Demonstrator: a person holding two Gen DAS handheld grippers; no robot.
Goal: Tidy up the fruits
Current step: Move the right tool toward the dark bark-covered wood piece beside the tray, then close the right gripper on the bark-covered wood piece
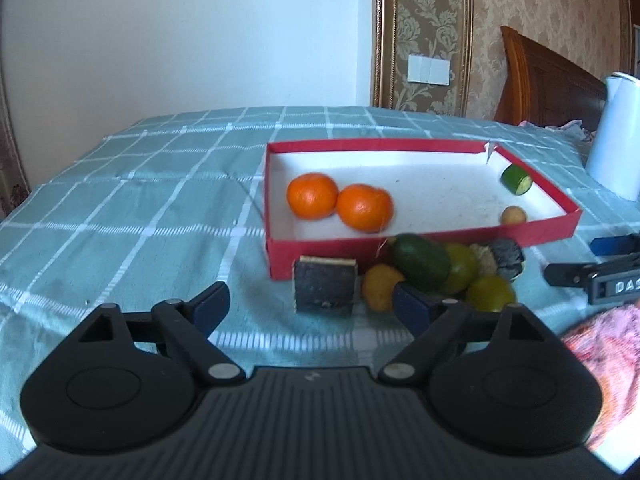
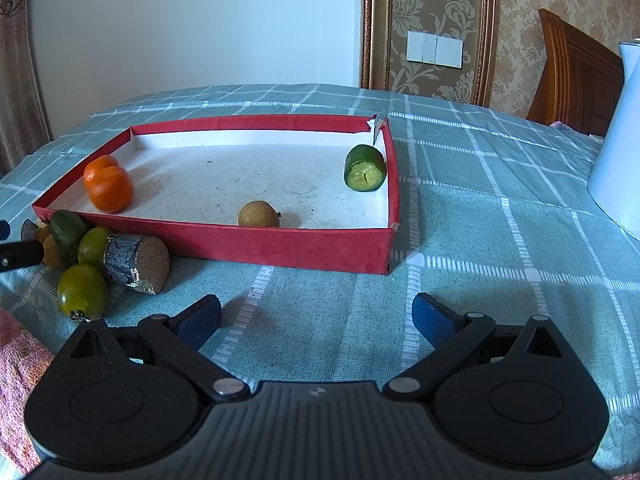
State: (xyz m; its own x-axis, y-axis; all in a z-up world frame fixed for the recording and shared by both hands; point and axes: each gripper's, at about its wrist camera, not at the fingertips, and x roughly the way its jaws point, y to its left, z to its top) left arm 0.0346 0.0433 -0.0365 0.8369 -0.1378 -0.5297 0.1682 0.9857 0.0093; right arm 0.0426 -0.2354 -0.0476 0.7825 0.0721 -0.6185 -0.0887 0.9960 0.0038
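Note:
A red box [image 1: 400,247] [image 2: 280,246] with a white floor sits on the checked cloth. It holds two oranges [image 1: 362,207] [image 2: 109,188], a cut green fruit [image 1: 516,179] [image 2: 365,169] and a small brown fruit [image 1: 513,215] [image 2: 258,214]. In front of its near wall lies a pile: a dark green fruit [image 1: 421,262] [image 2: 67,229], yellow-green fruits [image 1: 490,293] [image 2: 82,290], a yellow fruit [image 1: 381,287] and two dark cork-like blocks [image 1: 325,285] [image 2: 138,263]. My left gripper [image 1: 310,308] is open and empty, near the pile. My right gripper [image 2: 316,318] is open and empty above the cloth, before the box.
A white kettle [image 1: 618,136] [image 2: 618,152] stands at the right. A pink cloth [image 1: 600,368] [image 2: 18,364] lies near the front. A wooden headboard [image 2: 576,80] and wall are behind the table. The right gripper's tips show at the left wrist view's right edge [image 1: 600,264].

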